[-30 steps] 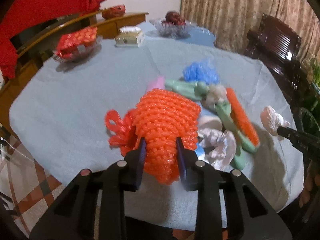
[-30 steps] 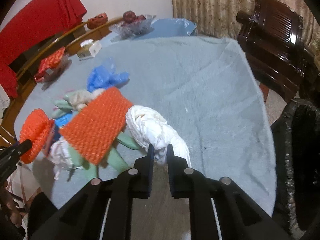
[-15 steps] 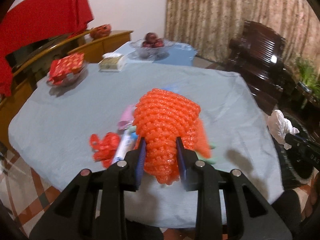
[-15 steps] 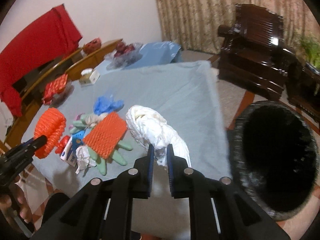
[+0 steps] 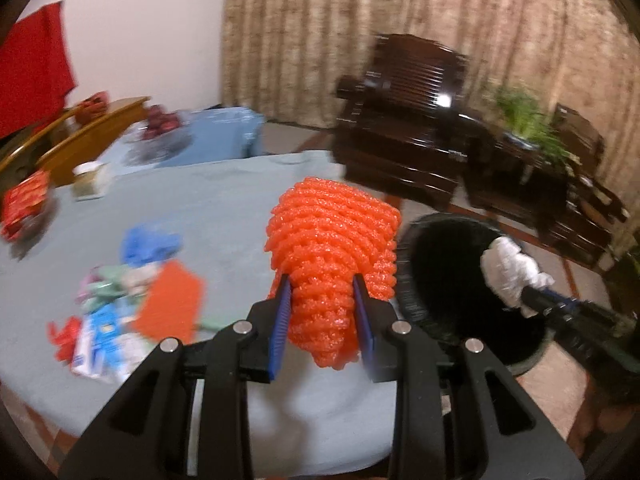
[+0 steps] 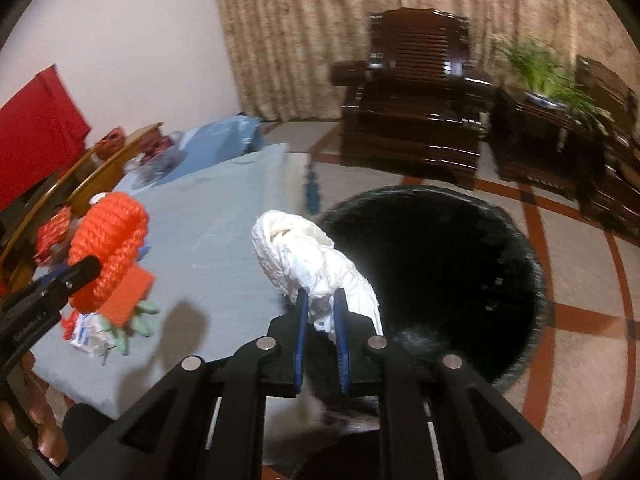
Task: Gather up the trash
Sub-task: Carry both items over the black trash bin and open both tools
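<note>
My left gripper (image 5: 320, 288) is shut on an orange foam net (image 5: 332, 248) and holds it above the table's right edge. It also shows in the right wrist view (image 6: 108, 244). My right gripper (image 6: 320, 304) is shut on a crumpled white bag (image 6: 308, 252), held beside the rim of a round black trash bin (image 6: 440, 280) on the floor. In the left wrist view the white bag (image 5: 512, 272) hangs over the bin (image 5: 444, 276). Several pieces of trash (image 5: 132, 292) lie in a heap on the blue-grey tablecloth (image 5: 220, 216).
A dark wooden armchair (image 6: 416, 112) and a side table with a plant (image 6: 552, 92) stand behind the bin. A fruit bowl (image 5: 156, 128), a small box (image 5: 88, 180) and a red packet (image 5: 24, 204) sit at the table's far side.
Both grippers have swung right, away from the trash heap, with their loads still held. The bin is now close in front of the right gripper.
</note>
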`<state>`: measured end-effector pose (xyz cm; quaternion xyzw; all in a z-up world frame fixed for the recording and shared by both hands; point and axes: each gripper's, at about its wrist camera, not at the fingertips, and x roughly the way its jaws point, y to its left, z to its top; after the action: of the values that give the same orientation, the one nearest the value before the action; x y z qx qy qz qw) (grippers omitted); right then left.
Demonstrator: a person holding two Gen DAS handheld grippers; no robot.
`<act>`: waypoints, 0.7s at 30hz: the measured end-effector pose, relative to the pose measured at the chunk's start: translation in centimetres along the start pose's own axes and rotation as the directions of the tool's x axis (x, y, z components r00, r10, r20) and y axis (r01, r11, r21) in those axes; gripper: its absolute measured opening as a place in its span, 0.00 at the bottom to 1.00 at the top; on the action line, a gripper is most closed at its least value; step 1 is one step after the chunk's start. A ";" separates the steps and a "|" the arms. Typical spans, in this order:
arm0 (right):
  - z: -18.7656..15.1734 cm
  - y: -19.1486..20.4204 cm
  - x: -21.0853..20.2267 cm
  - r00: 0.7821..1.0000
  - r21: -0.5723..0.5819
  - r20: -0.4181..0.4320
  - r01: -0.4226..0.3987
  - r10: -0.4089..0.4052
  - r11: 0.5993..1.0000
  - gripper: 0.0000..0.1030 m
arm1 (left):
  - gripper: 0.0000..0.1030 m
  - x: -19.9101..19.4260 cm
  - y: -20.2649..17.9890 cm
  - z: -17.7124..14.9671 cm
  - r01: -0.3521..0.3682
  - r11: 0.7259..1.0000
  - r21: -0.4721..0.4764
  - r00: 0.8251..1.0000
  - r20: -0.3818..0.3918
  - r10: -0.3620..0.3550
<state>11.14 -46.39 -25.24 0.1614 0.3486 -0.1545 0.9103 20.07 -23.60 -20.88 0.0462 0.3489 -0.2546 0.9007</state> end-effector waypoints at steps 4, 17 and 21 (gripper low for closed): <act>0.0 -3.9 0.5 0.999 0.054 -0.003 0.050 -0.050 0.997 0.13 | 0.29 2.2 -5.0 0.5 0.071 0.997 0.039 0.997 -0.007 -0.071; 0.0 -10.8 3.1 0.991 0.160 -0.043 0.136 -0.130 0.978 0.25 | 0.50 10.0 -12.2 -0.1 0.152 0.981 0.119 0.986 -0.085 -0.142; -0.3 -10.9 2.7 0.990 0.166 -0.047 0.136 -0.130 0.977 0.25 | 0.51 10.5 -11.6 -0.6 0.151 0.980 0.133 0.985 -0.106 -0.138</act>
<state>8.60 -56.57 -29.30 0.2167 0.3604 -0.2411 0.8747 20.56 -37.92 -27.08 0.0961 0.3756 -0.3407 0.8565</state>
